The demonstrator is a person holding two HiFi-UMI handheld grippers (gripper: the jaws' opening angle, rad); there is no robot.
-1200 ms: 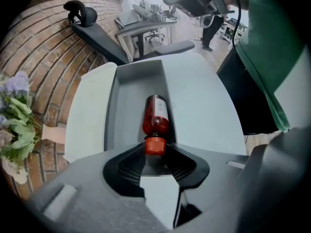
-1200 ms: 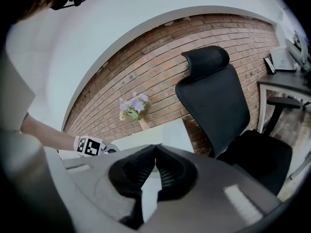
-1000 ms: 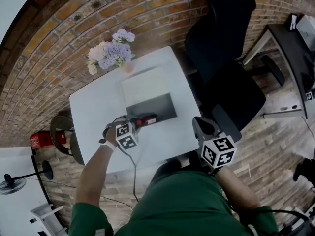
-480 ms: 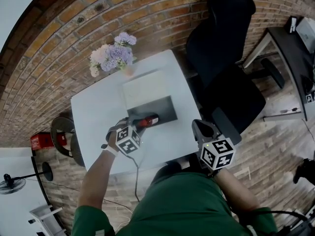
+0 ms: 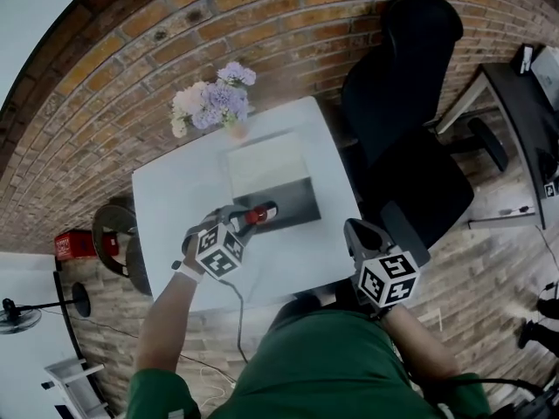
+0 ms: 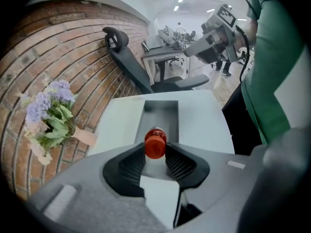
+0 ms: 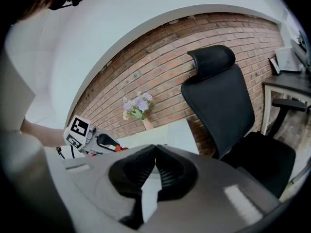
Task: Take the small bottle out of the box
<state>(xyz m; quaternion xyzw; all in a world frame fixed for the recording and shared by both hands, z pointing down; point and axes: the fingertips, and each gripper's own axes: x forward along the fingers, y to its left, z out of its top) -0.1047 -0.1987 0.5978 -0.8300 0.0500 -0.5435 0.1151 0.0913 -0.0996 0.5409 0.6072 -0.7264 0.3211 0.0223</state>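
A small bottle (image 6: 155,146) with a red cap sits between the jaws of my left gripper (image 6: 156,152), which is shut on it. In the head view the small bottle (image 5: 260,215) hangs over the near left corner of the open box (image 5: 288,201), held by my left gripper (image 5: 247,216). The box's lid (image 5: 262,164) lies back flat behind the dark cavity. From the left gripper view the box (image 6: 163,114) lies below and beyond the bottle. My right gripper (image 7: 154,160) is shut and empty; the head view shows the right gripper (image 5: 360,231) off the table's near right corner.
A white table (image 5: 175,199) carries the box and a bunch of purple and white flowers (image 5: 214,101) at its far edge by the brick wall. A black office chair (image 5: 406,103) stands right of the table. A red crate (image 5: 72,245) sits on the floor to the left.
My left gripper has risen with the bottle, lifting it up from the box's near left edge. The right gripper has stayed put.
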